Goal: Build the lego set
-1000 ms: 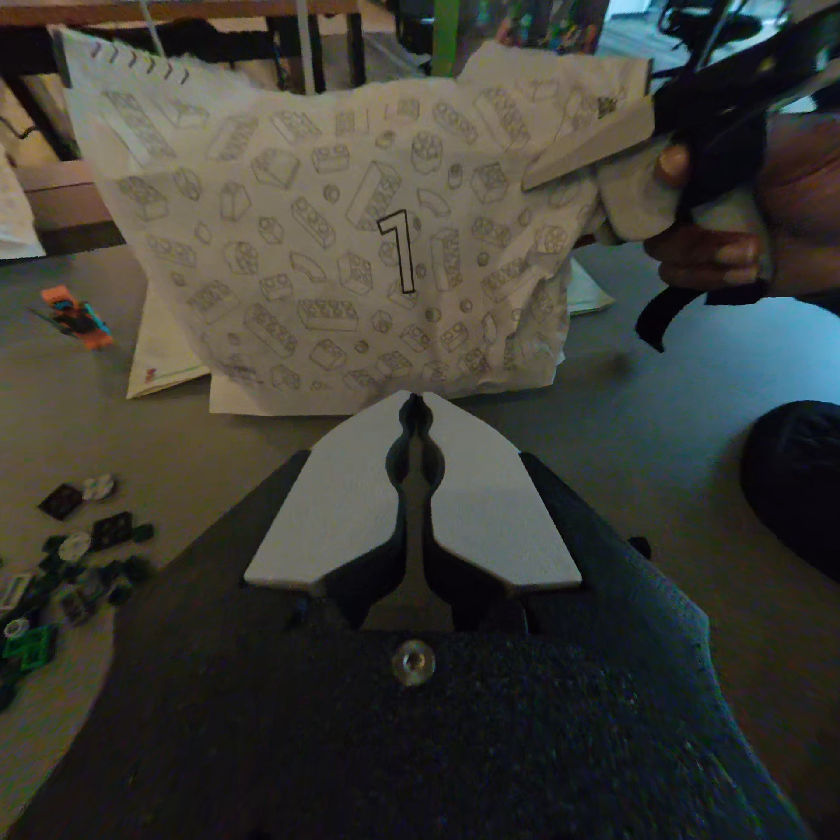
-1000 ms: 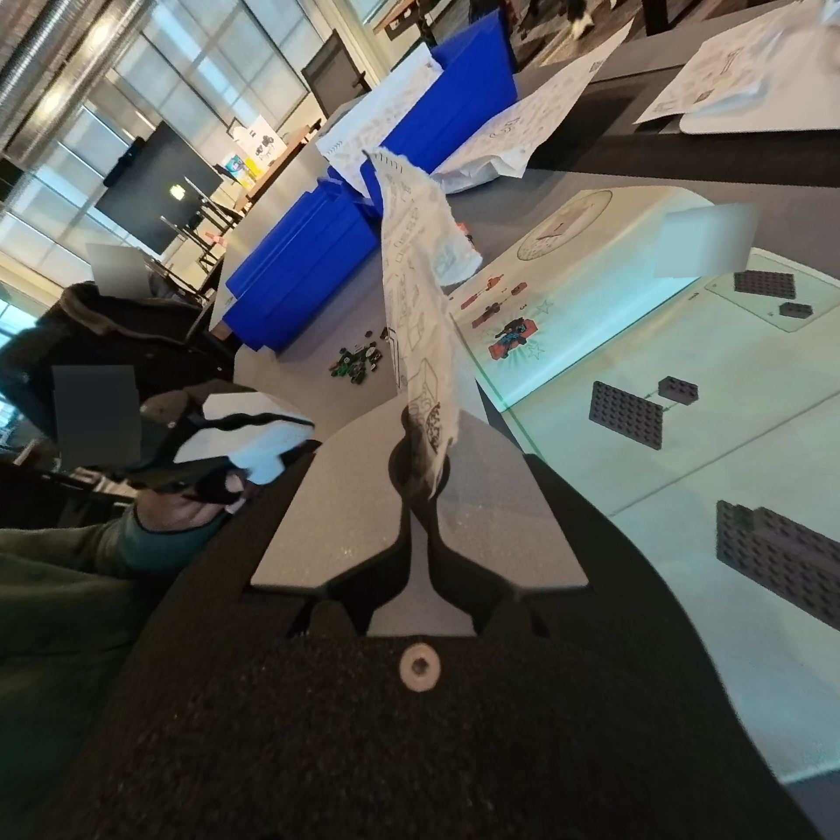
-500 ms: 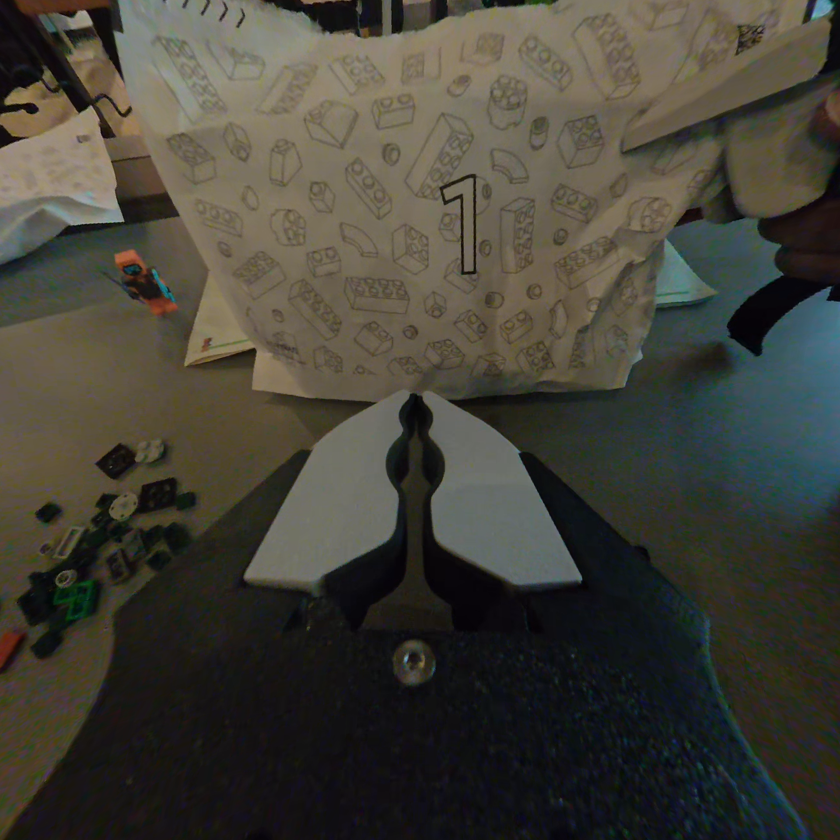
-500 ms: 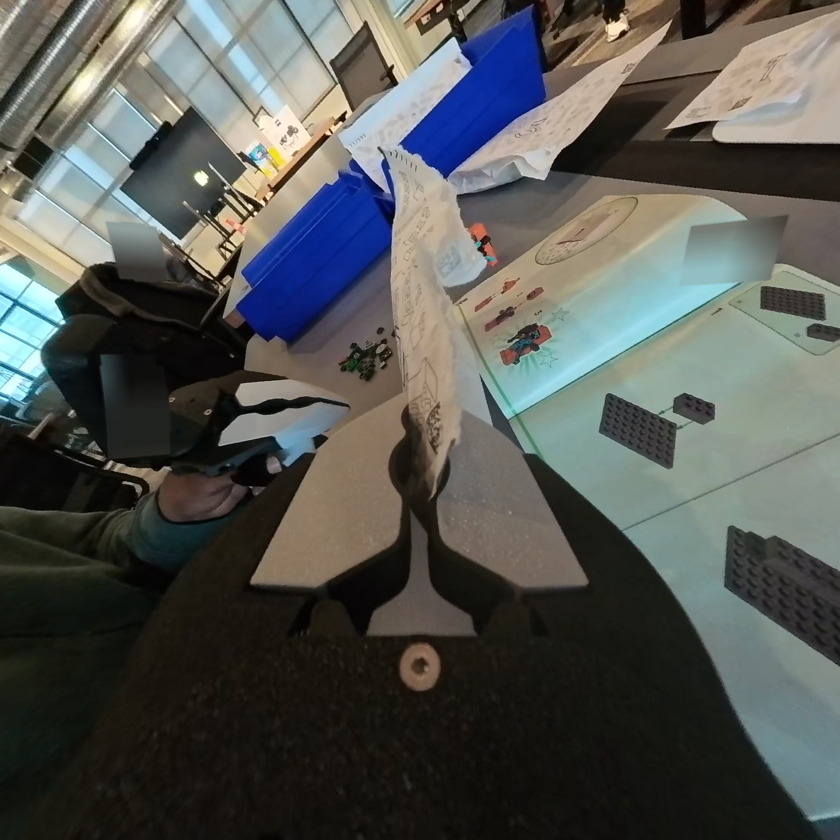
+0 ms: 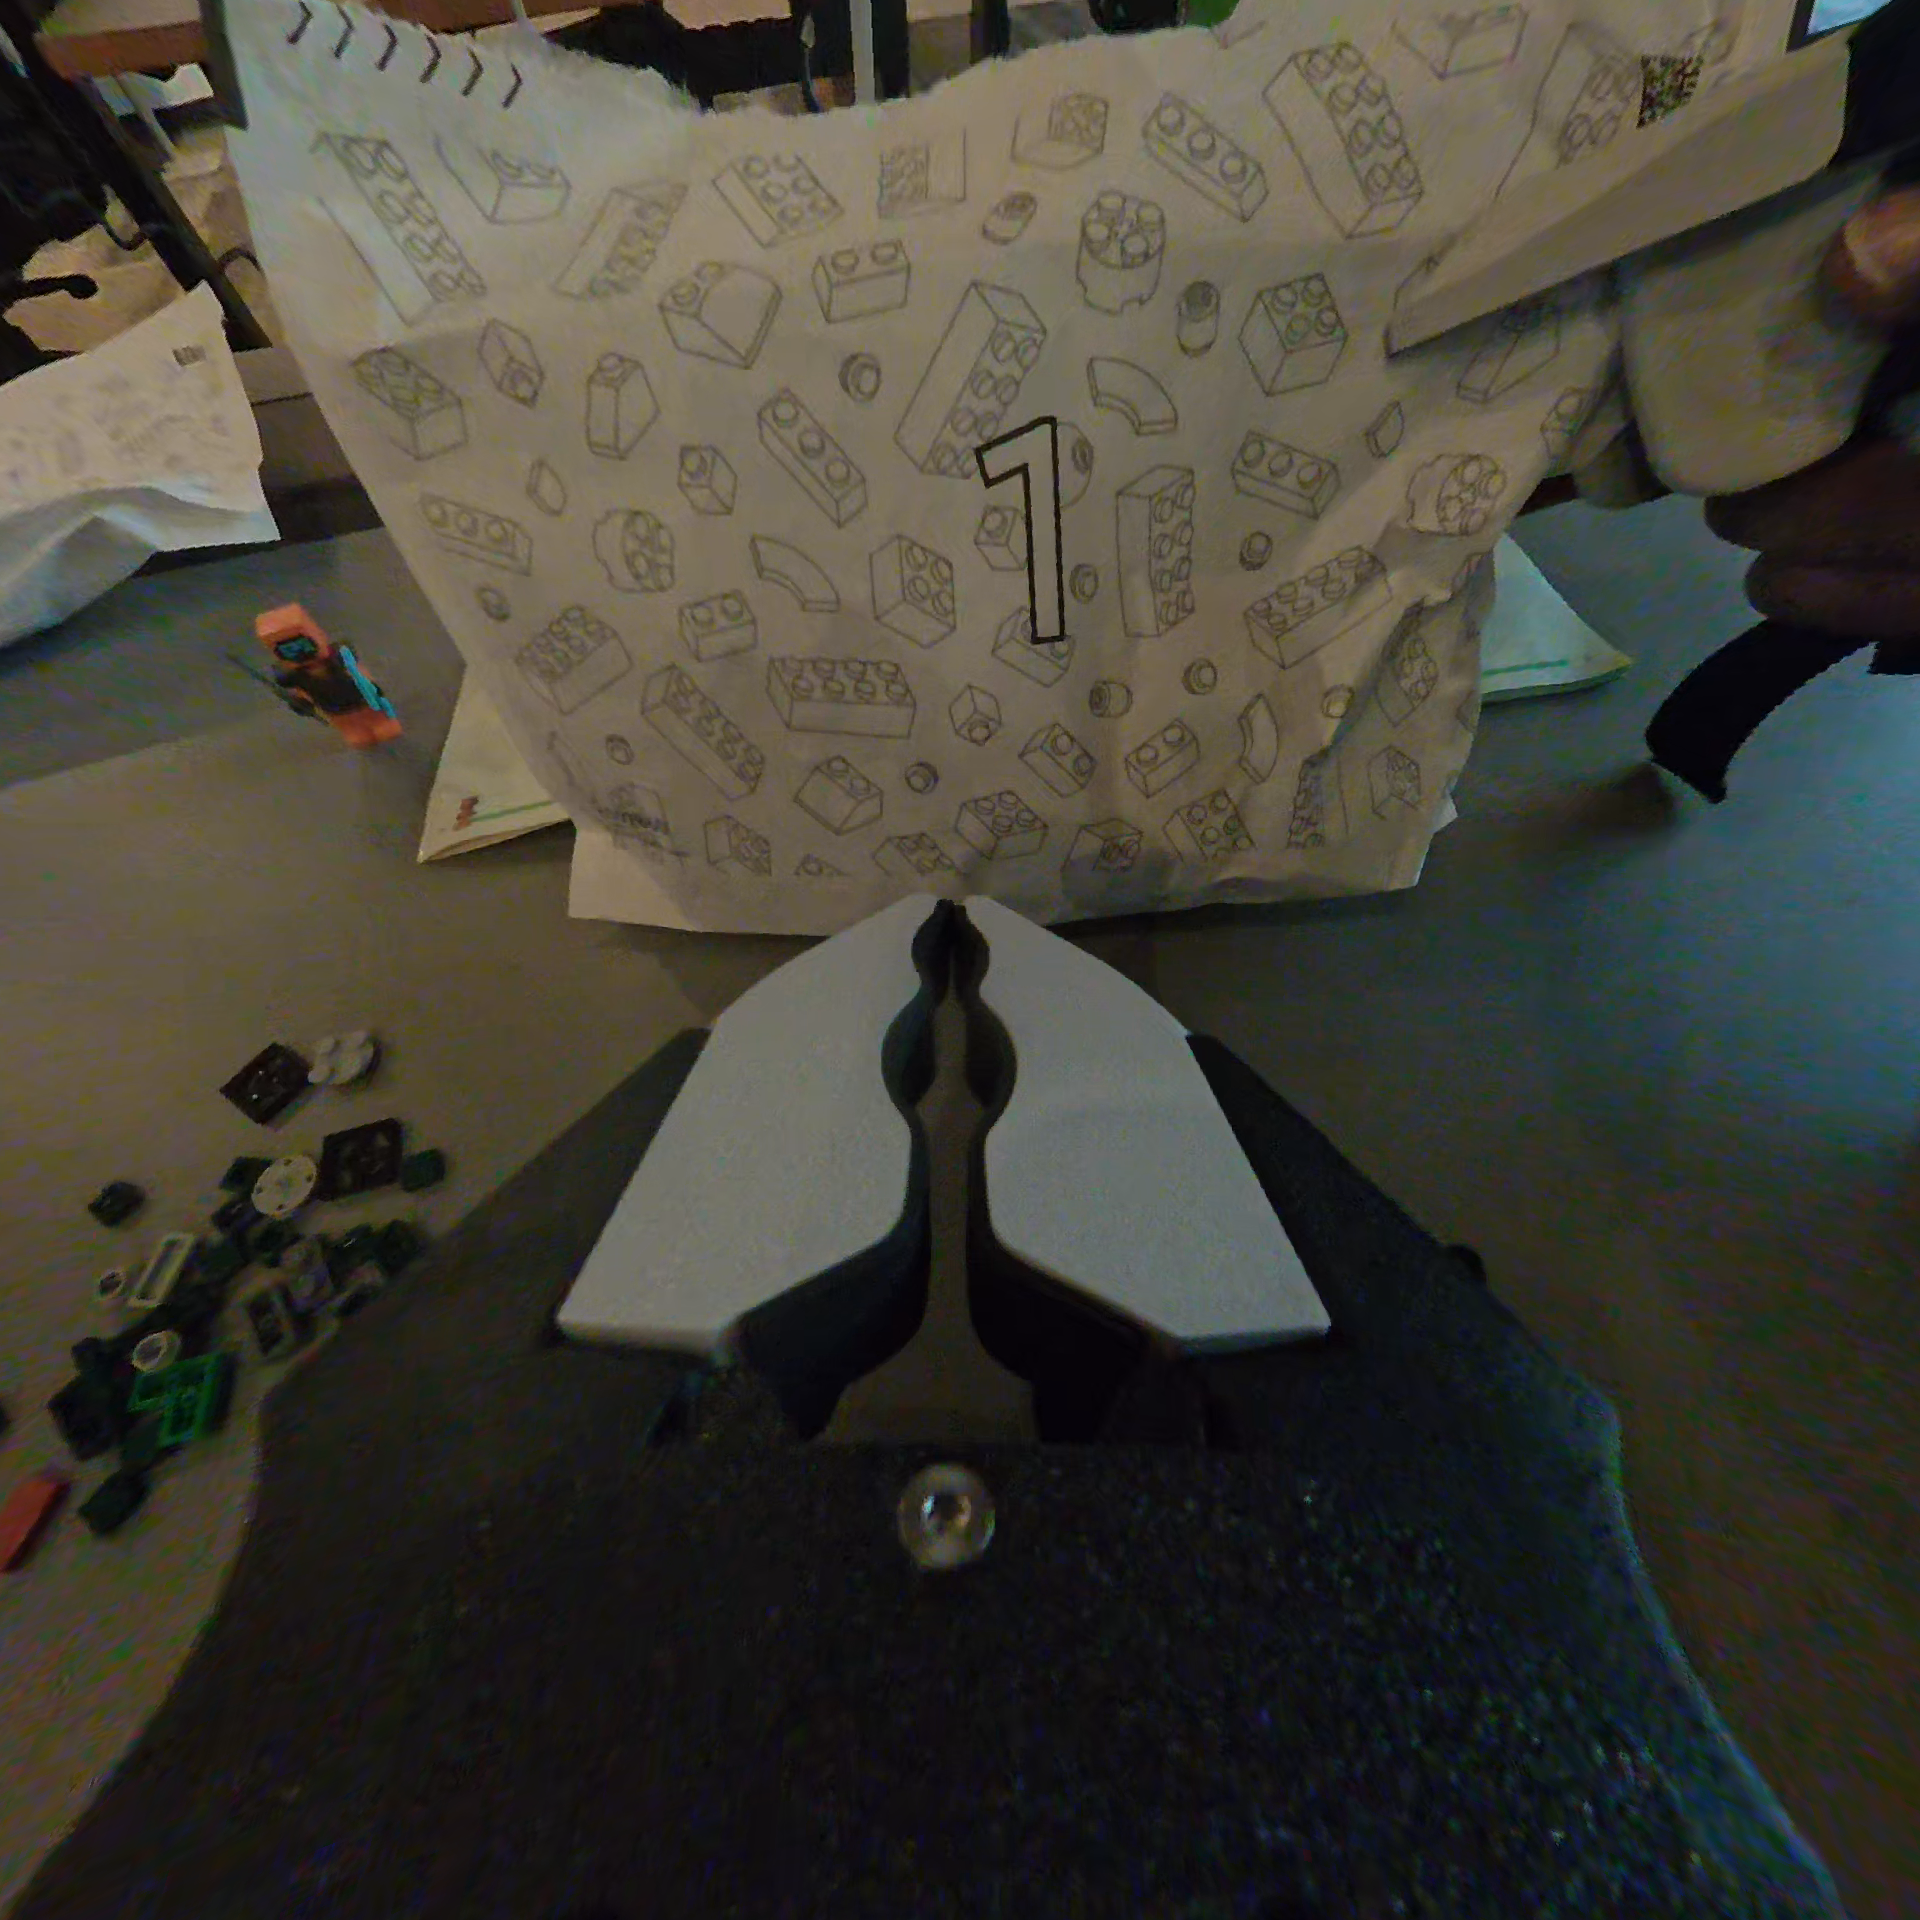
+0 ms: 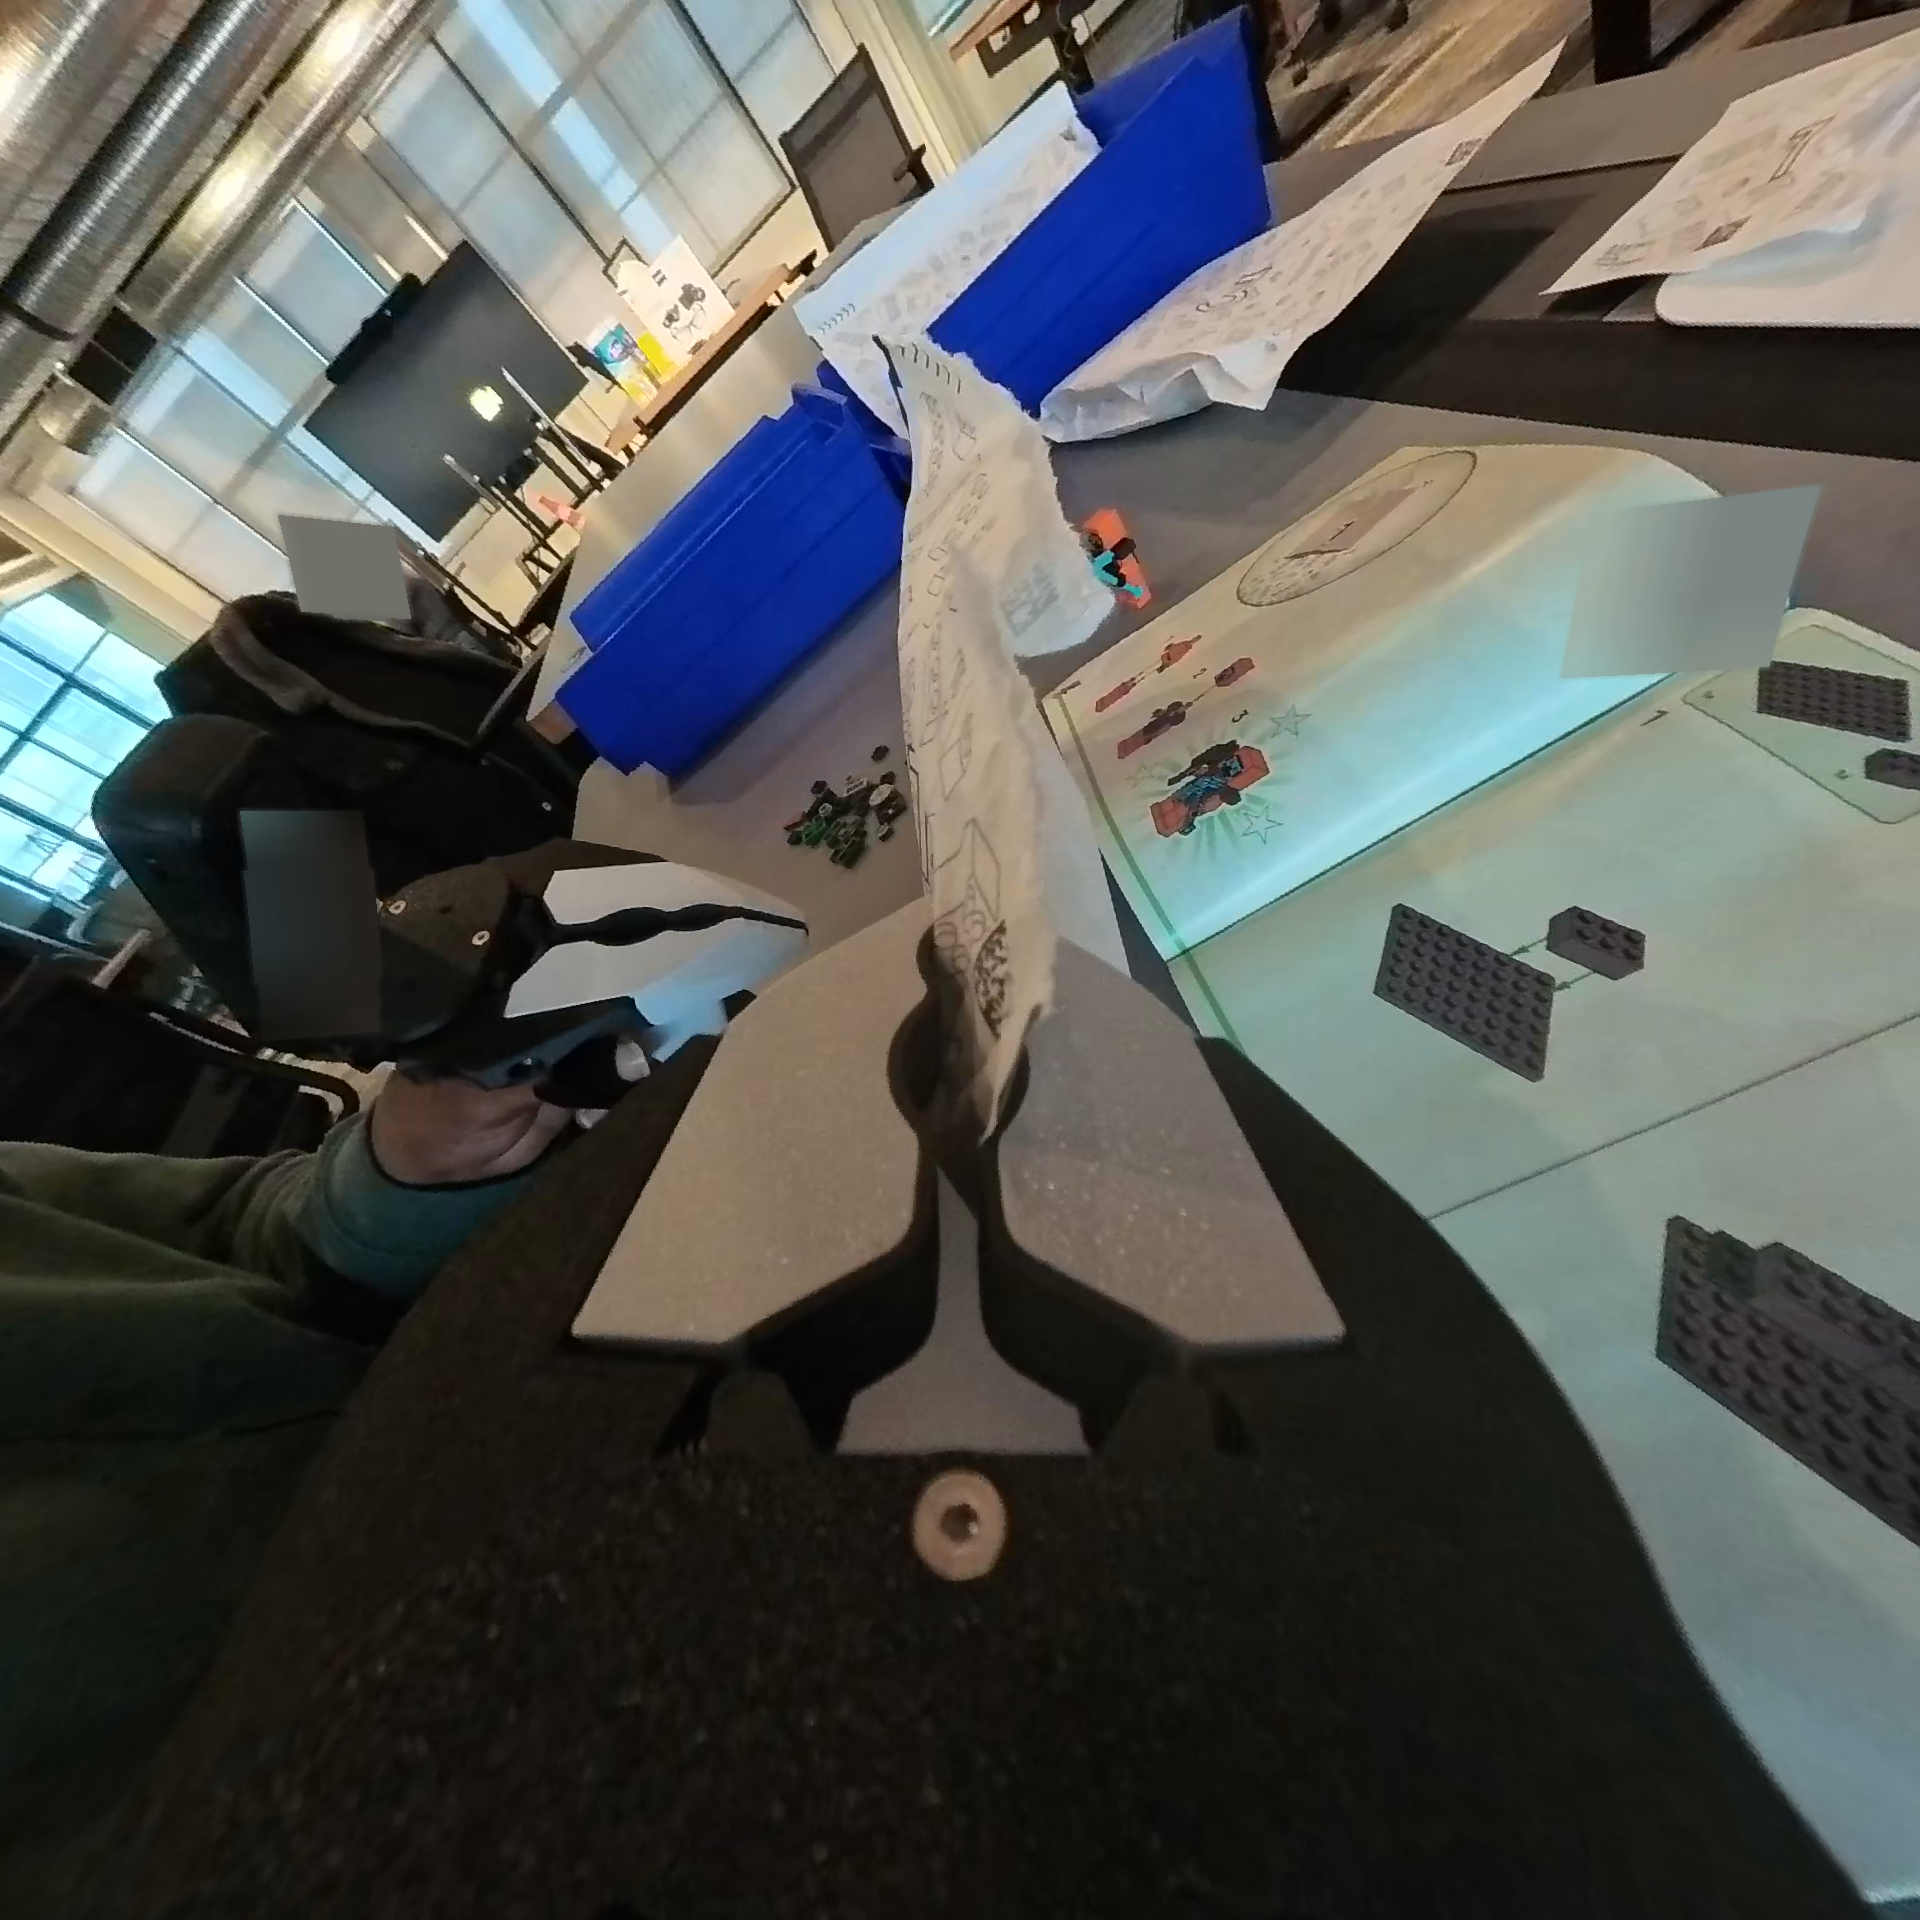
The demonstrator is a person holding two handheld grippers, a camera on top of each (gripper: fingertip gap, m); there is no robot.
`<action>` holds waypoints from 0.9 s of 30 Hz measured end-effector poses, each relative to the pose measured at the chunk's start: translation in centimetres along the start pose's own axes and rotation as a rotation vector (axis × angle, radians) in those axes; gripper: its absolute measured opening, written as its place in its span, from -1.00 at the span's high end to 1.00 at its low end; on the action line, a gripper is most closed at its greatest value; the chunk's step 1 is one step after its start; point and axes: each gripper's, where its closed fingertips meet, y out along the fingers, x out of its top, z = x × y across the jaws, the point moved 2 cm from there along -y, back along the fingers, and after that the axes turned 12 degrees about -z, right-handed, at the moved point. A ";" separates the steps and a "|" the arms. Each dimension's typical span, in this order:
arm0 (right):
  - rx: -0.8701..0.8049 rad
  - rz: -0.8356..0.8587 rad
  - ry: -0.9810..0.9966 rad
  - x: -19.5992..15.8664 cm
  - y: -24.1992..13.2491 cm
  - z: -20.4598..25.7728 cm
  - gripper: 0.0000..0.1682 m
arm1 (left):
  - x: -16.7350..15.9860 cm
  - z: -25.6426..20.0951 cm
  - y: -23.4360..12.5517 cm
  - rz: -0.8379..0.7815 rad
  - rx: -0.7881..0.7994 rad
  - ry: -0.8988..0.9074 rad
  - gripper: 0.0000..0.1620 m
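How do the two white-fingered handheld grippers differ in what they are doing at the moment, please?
The right gripper is shut on the white paper bag printed with brick outlines, pinching its upper corner. The left gripper is shut on nothing, its tips near the bag's bottom edge. Both have white fingers on black bodies.

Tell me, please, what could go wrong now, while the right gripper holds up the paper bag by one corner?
1. The right gripper pinches only a torn top corner of the paper bag; the paper may rip further or slip out.
2. The bag's top is torn open, so any pieces inside could spill if it tips.
3. The left gripper is shut and empty, close to the bag's bottom edge; it gives no support and might push the bag towards the loose pieces or the small orange figure.
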 end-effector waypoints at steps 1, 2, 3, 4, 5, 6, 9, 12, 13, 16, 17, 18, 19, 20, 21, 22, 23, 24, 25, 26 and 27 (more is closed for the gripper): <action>0.000 0.000 -0.001 0.0 0.0 0.0 1.00 | 0.0 0.0 -0.1 -0.002 -0.004 0.000 1.00; 0.002 0.001 -0.001 0.0 0.0 0.0 1.00 | 0.1 0.0 -0.1 -0.005 -0.007 0.000 1.00; 0.002 0.001 -0.001 0.0 0.0 0.0 1.00 | 0.1 -0.1 -0.2 -0.007 -0.011 0.000 1.00; 0.003 0.001 -0.002 0.0 0.0 0.0 1.00 | 0.2 -0.1 -0.3 -0.010 -0.017 0.002 1.00; 0.004 0.002 -0.004 0.0 0.0 0.0 1.00 | 0.3 -0.3 -0.4 -0.013 -0.028 0.007 1.00; 0.007 0.003 -0.007 0.0 0.0 0.1 1.00 | 0.4 -0.5 -0.6 -0.018 -0.049 0.011 1.00; 0.023 0.008 -0.014 -0.2 -0.1 0.4 1.00 | 1.1 -0.5 -1.6 -0.044 -0.096 0.015 1.00; 0.057 0.029 -0.037 -0.4 -0.4 1.2 1.00 | 2.2 0.4 -2.6 -0.082 -0.133 -0.001 0.98; 0.068 0.037 -0.049 -0.5 -0.6 1.5 1.00 | 2.5 1.1 -2.8 -0.096 -0.138 -0.006 0.86; 0.104 0.060 -0.082 -0.9 -1.1 2.6 1.00 | 3.5 4.0 -2.7 -0.152 -0.181 -0.022 0.71; 0.116 0.068 -0.091 -1.0 -1.3 2.9 1.00 | 3.6 4.9 -2.4 -0.157 -0.214 -0.042 0.62; 0.127 0.075 -0.098 -1.2 -1.5 3.1 1.00 | 3.8 5.9 -2.0 -0.167 -0.246 -0.064 0.55; 0.141 0.082 -0.104 -1.3 -1.7 3.4 1.00 | 4.1 6.7 -1.6 -0.196 -0.288 -0.080 0.53; 0.157 0.090 -0.112 -1.5 -1.9 3.6 1.00 | 4.2 7.5 -1.1 -0.213 -0.331 -0.094 0.50; 0.173 0.097 -0.122 -1.8 -2.2 3.9 1.00 | 3.9 7.9 -0.5 -0.203 -0.394 -0.111 0.43; 0.189 0.104 -0.130 -2.0 -2.5 4.1 1.00 | 3.6 7.8 -0.1 -0.191 -0.479 -0.148 0.35; 0.207 0.109 -0.135 -2.2 -2.8 4.3 1.00 | 3.6 7.5 0.0 -0.197 -0.564 -0.189 0.32; 0.224 0.114 -0.138 -2.4 -3.1 4.5 1.00 | 3.8 7.2 -0.1 -0.219 -0.641 -0.214 0.32; 0.243 0.120 -0.142 -2.7 -3.4 4.8 1.00 | 3.8 6.9 0.1 -0.233 -0.685 -0.223 0.31; 0.258 0.124 -0.148 -2.9 -3.7 5.0 1.00 | 3.7 6.3 0.0 -0.238 -0.740 -0.224 0.32; 0.267 0.128 -0.153 -3.0 -4.0 5.1 1.00 | 3.7 5.3 -0.4 -0.235 -0.826 -0.230 0.41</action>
